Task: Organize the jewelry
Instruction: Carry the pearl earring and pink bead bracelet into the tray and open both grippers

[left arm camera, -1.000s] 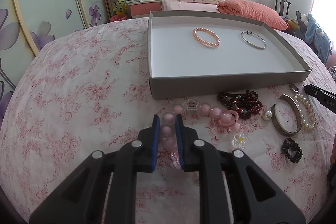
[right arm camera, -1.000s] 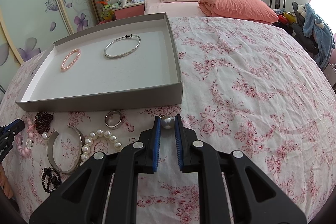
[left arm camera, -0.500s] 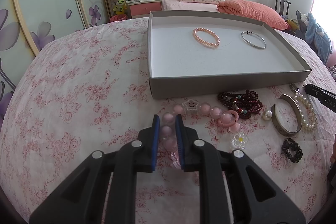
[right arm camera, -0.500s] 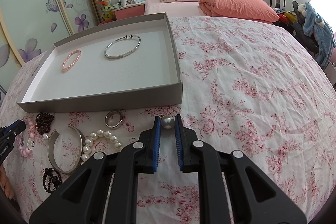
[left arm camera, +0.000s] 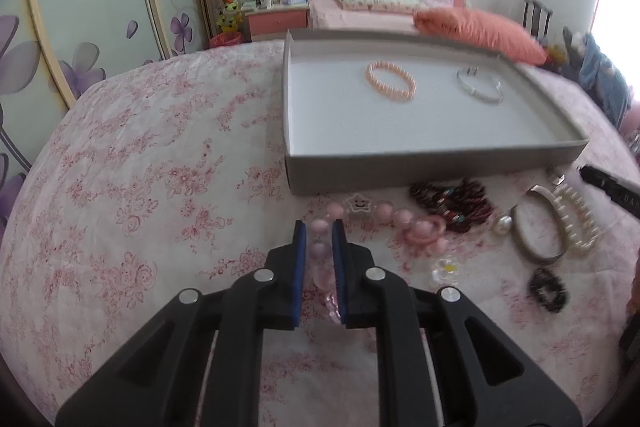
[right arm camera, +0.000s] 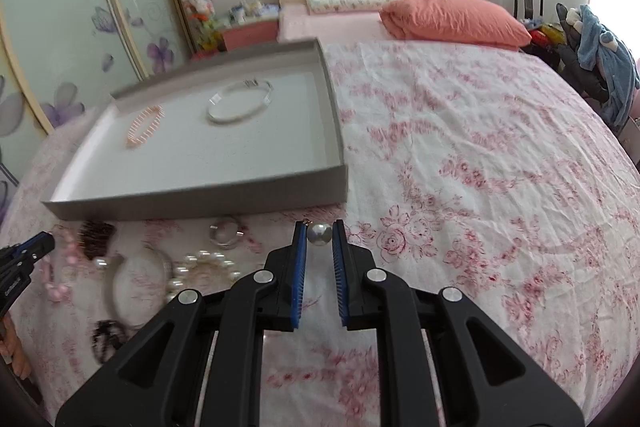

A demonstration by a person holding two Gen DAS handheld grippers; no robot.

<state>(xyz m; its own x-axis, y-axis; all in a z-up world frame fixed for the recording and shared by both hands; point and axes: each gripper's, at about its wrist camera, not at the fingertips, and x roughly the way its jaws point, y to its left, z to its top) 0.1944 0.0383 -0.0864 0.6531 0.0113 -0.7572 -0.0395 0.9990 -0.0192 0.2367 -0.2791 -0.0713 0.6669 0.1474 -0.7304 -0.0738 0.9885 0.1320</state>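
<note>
Both wrist cameras looking low and close across the bed, sharing the tray (left arm camera: pixel 436 171) (right arm camera: pixel 200 199), left view facing it upper right, right view upper left

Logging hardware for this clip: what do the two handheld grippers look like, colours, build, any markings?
Both match. The left gripper and right gripper have matte black plastic bodies with triangular cut-outs, round silver bolt heads, and flat blue ribbed pads lining each finger. White lettering marks the left one's side in the right wrist view, unreadable. No cables or sleeves visible.
</note>
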